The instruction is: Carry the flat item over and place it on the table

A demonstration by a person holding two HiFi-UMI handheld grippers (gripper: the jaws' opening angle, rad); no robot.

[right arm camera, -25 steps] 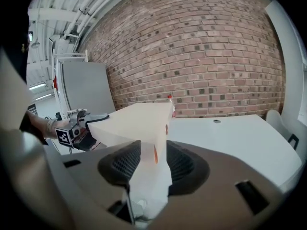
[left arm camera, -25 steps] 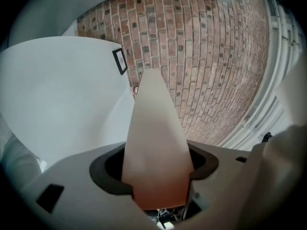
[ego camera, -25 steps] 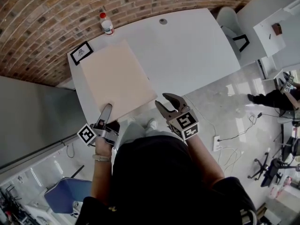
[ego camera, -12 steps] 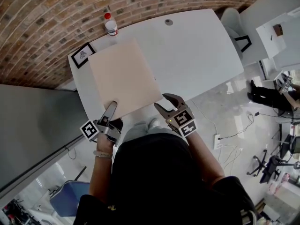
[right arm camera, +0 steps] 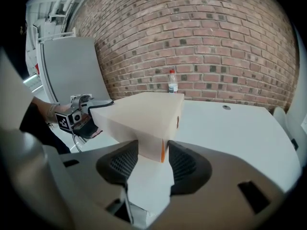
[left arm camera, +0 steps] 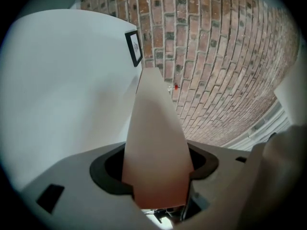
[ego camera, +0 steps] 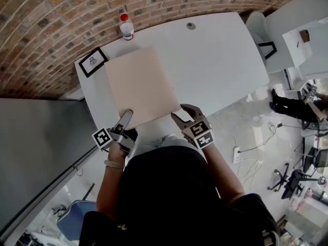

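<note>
The board (ego camera: pixel 141 86) is lying on the white worktop (ego camera: pixel 220 60), right in front of both grippers. The left gripper (ego camera: pixel 126 118) is pinching the board's near left corner, and the board is running out ahead between its jaws. The right gripper (ego camera: pixel 183 113) is at the near right corner. Its jaws are closing, the corner is sitting between them, and both pads are touching it. Far ahead of the left gripper, past the board, a bottle (ego camera: pixel 126 26) is standing by the brick wall (ego camera: pixel 61 14). A black-framed card (ego camera: pixel 93 61) is lying ahead and to the left of the left gripper.
</note>
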